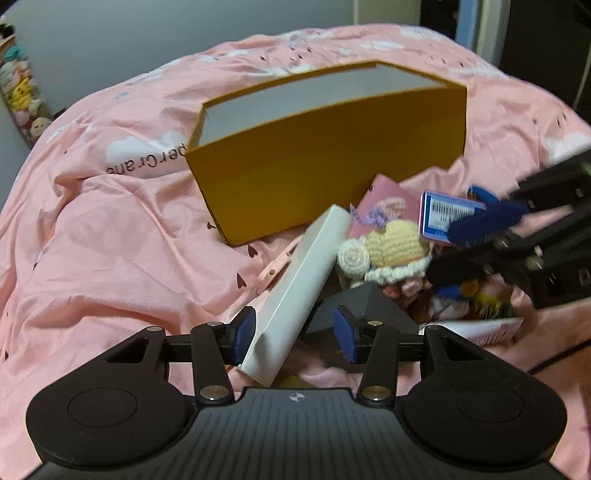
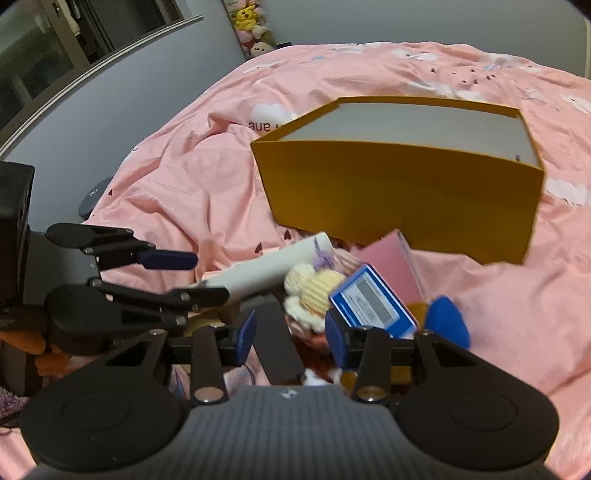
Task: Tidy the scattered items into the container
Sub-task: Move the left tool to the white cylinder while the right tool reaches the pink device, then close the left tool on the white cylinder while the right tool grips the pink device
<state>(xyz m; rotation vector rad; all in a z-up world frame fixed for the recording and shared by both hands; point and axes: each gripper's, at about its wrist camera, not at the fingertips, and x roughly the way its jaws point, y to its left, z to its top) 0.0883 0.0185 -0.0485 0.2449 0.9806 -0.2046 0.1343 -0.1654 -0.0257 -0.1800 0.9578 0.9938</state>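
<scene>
An open orange box (image 1: 314, 173) (image 2: 399, 192) with a pale inside stands on the pink bedsheet. Just in front of it lies a pile of items. My left gripper (image 1: 295, 338) (image 2: 210, 276) is open around a long white box (image 1: 295, 280) (image 2: 266, 269). That box leans on the left pad, and a gap shows at the right pad. My right gripper (image 2: 291, 338) (image 1: 441, 251) is open over crocheted pieces (image 2: 317, 288) (image 1: 399, 243) and a black strip (image 2: 277, 339). A small blue box with a barcode (image 2: 373, 302) (image 1: 443, 218) sits just outside its right finger.
A pink card (image 1: 384, 188) (image 2: 388, 258) leans at the orange box's foot. A black wedge-shaped thing (image 1: 369, 306) lies under the pile. A blurred blue object (image 2: 447, 321) is right of the barcode box. Plush toys (image 1: 18, 96) (image 2: 251, 22) line the wall. The rumpled sheet (image 1: 110, 240) spreads leftward.
</scene>
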